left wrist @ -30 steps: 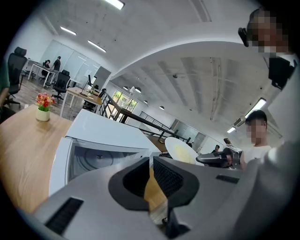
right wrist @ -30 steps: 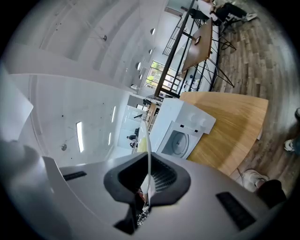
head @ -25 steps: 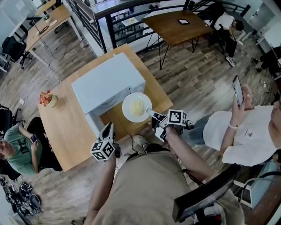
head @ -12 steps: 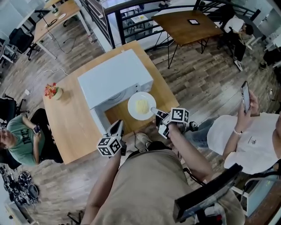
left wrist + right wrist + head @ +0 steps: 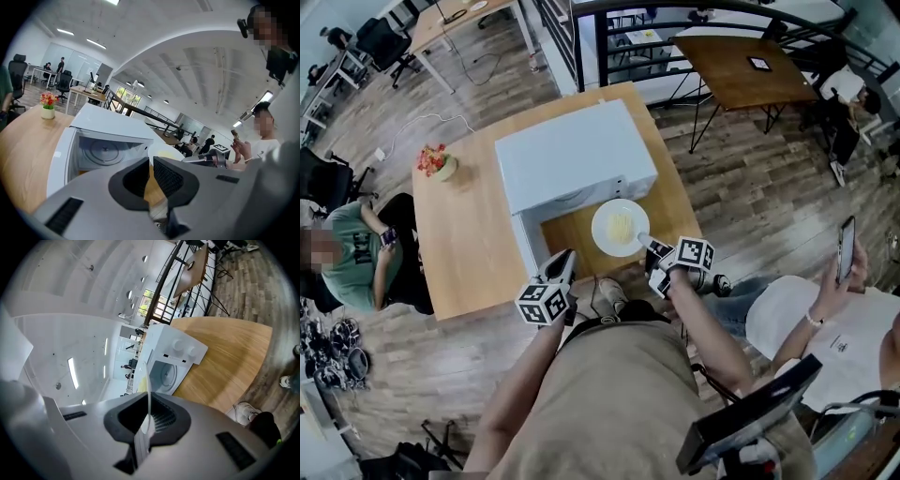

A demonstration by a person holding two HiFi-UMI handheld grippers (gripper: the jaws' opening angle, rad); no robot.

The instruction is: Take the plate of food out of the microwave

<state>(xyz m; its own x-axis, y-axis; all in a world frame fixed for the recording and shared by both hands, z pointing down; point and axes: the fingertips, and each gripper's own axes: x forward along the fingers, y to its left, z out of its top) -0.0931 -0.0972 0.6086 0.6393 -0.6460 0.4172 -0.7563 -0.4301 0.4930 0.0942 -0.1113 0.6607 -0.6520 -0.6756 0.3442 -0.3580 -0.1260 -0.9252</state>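
Right gripper (image 5: pixel 649 246) fingers clamped on the plate (image 5: pixel 602 228) rim, plate of food outside the open microwave (image 5: pixel 572 155) over the bench (image 5: pixel 473 225); left gripper (image 5: pixel 562 262) fingers narrow, empty.

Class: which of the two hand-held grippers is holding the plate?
The right hand-held gripper, clamped on the plate; the left hand-held gripper is open and empty.
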